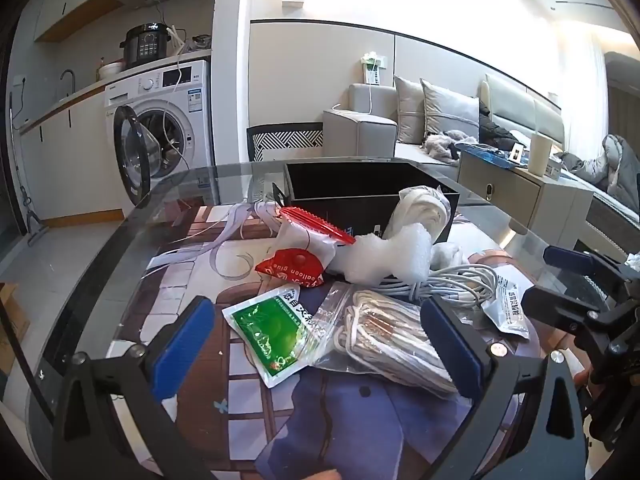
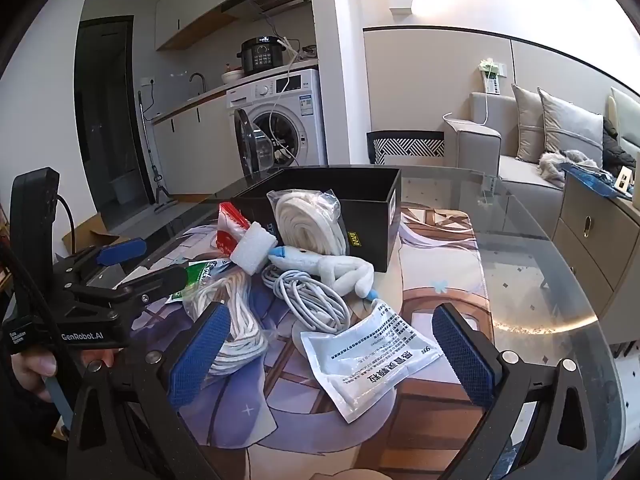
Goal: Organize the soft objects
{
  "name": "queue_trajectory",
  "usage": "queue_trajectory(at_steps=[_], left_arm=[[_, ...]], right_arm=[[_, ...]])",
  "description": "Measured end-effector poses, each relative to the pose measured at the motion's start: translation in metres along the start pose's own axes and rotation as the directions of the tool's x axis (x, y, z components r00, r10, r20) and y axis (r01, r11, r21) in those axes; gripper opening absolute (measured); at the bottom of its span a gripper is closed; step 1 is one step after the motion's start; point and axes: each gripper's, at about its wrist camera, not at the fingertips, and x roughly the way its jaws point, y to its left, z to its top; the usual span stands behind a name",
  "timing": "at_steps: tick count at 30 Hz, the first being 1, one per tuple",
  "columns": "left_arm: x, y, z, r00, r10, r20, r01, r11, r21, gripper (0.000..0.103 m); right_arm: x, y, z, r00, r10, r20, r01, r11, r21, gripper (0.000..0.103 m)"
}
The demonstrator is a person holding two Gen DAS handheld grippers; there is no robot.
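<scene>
Both grippers, left gripper (image 1: 316, 344) and right gripper (image 2: 340, 350), gape empty over the limp, light white medicine sachet (image 2: 370, 354), probably best pinched at its edge.

The worktop (image 2: 532, 280) is glossy glass over a printed mat (image 2: 448, 240) that looks matt. The box (image 2: 360, 200) is matt black card. Glossy foil-like plastic makes the green sachet (image 1: 268, 332) and the white sachet (image 2: 372, 352); a clear crinkled bag (image 1: 380, 340) holds white cord. The foam block (image 2: 256, 250) looks rough and porous, the grey cable (image 2: 316, 300) smooth. Each tool, left (image 1: 320, 344) and right (image 2: 334, 352), has textured blue pads (image 2: 460, 348) on matt black plastic with shiny metal screws
</scene>
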Motion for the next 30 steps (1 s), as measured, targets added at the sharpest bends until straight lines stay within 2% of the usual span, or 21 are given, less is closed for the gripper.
queue_trajectory(at_steps=[6,15,30], left_arm=[[-0.001,-0.003,0.0,1.0,0.006,-0.006,-0.006,1.0,0.025,0.103],[-0.003,-0.003,-0.001,1.0,0.007,-0.006,-0.007,1.0,0.011,0.103],[-0.001,0.003,0.001,1.0,0.006,-0.007,-0.006,1.0,0.006,0.103]], right_arm=[[0.001,-0.003,0.001,1.0,-0.004,-0.008,0.004,1.0,-0.004,0.103],[-0.009,0.001,-0.004,1.0,-0.009,0.005,0.009,1.0,-0.012,0.103],[0.0,0.004,-0.002,1.0,0.0,-0.002,0.0,1.0,-0.016,0.103]])
